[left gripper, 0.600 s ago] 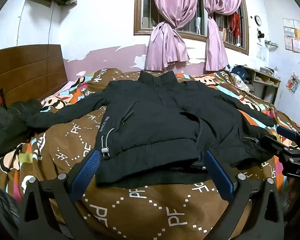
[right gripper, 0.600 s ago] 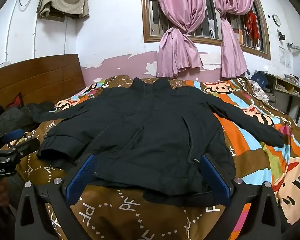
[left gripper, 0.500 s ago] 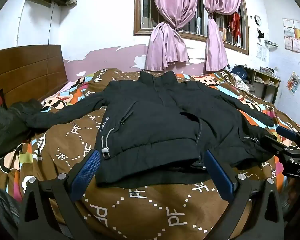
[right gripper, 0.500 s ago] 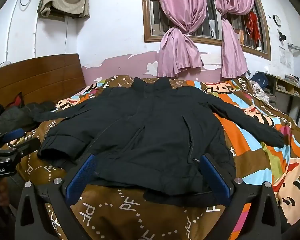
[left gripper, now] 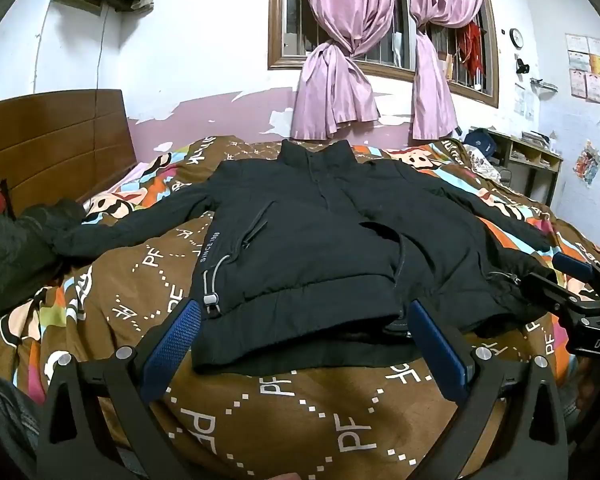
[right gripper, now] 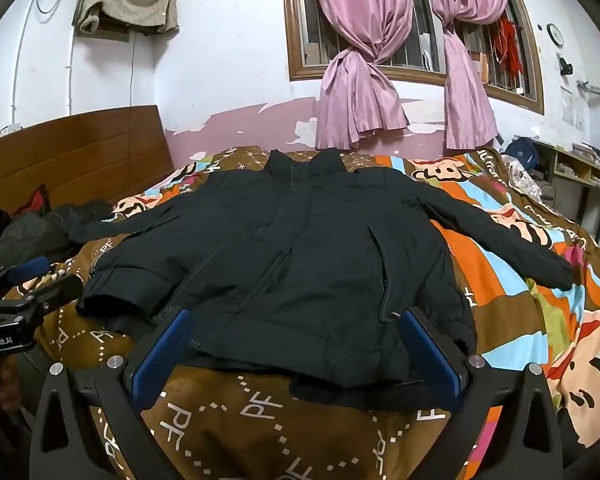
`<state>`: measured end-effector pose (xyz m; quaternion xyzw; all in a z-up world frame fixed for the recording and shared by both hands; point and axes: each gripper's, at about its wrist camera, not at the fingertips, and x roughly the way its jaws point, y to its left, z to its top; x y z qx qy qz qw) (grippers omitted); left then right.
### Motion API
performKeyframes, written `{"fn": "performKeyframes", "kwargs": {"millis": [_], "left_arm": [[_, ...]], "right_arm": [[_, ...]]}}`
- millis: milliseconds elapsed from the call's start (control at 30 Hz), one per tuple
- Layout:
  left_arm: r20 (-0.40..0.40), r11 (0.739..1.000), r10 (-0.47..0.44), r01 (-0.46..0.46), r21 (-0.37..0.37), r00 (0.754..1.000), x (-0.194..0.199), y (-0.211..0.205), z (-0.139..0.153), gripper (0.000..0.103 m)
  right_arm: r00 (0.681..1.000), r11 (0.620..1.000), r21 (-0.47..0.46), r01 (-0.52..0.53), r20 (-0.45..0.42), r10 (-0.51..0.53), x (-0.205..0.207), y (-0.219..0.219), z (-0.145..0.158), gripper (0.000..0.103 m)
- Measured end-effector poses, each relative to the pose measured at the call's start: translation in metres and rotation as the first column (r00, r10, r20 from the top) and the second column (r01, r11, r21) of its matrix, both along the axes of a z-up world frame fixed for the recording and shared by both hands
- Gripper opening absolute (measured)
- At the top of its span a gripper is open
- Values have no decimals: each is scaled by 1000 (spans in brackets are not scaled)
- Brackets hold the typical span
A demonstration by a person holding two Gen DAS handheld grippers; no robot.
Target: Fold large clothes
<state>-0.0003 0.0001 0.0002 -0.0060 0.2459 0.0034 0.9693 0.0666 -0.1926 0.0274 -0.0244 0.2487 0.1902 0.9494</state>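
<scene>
I see the black jacket (left gripper: 312, 248) spread front-up on the bed (left gripper: 300, 420), collar toward the window and hem toward me; both sleeves lie out to the sides, the left one reaching toward a dark bundle of clothes (left gripper: 16, 248) by the wooden headboard (left gripper: 56, 140).

My left gripper (left gripper: 304, 344) stands released, jaws wide apart; the jacket's hem lies just ahead of them, its left half sitting between the two blue pads (left gripper: 172, 340) in my view, though I grip nothing; the toggle cord at the hem's left corner hangs just beside the left pad.

My right gripper (right gripper: 296, 352) is likewise released, jaws spread; the right half of the hem lies just in front of and between its pads (right gripper: 432, 352), untouched as far as I can tell; the right sleeve runs out over the striped part of the quilt (right gripper: 500, 280), well clear of the jaws.

In each view the other gripper shows at the edge, near the jacket's lower corner; pink curtains (right gripper: 360, 92) hang behind.
</scene>
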Motion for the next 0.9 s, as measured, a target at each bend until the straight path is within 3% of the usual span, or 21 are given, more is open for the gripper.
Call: {"fn": "performKeyframes", "kwargs": {"millis": [900], "left_arm": [[-5,1000,-2,2,4,1000,0,0,0,101]], "right_arm": [[1000,1000,13,-1,-15,2,3,-4,-3,103]]}}
